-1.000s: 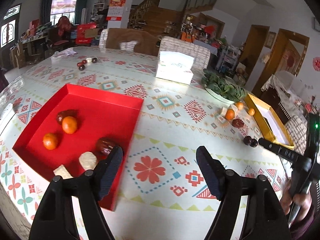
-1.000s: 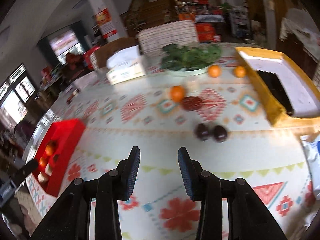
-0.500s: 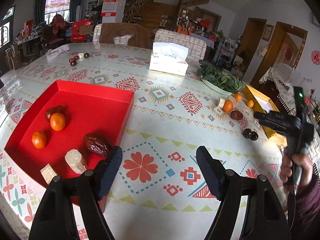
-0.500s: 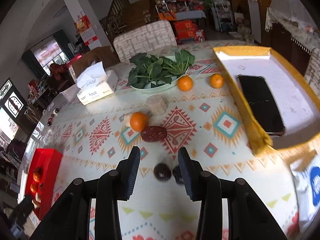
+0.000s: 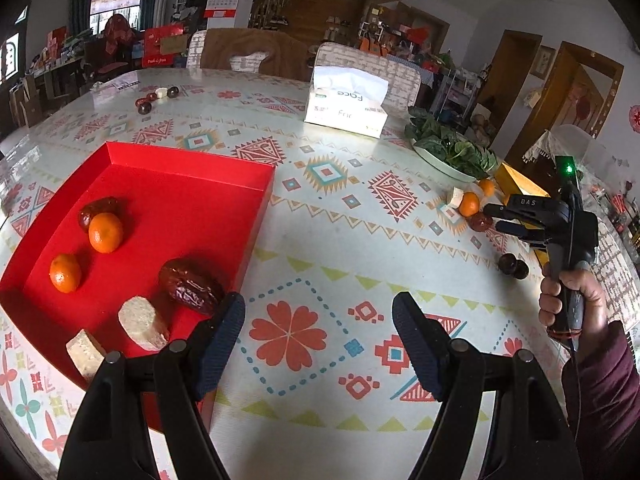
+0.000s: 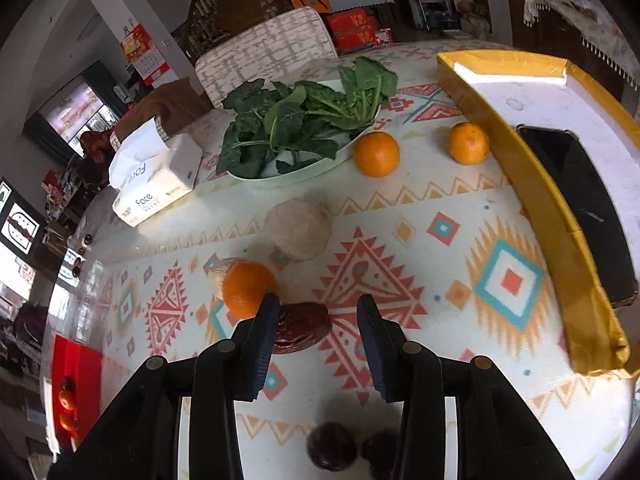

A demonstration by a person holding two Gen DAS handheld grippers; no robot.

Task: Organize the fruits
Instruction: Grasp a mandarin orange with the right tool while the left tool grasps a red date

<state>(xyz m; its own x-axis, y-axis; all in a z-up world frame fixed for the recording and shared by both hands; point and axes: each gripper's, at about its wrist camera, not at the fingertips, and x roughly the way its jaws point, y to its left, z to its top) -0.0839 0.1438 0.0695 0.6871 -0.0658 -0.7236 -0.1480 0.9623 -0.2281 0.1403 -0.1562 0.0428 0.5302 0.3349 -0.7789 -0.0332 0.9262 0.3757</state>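
Right gripper (image 6: 318,330) has travelled across the table (image 5: 328,240) to the fruit cluster beside the greens plate (image 6: 296,176); a second ago it was short of the two dark plums (image 6: 332,446), now they lie under it. Jaws part-open, empty, framing the date (image 6: 304,326), left pad near the orange (image 6: 248,288). Judgement: date is the next pick. Left gripper (image 5: 318,338) open wide, empty, hardly moved, at the red tray (image 5: 192,168) corner. Tray contents unchanged.
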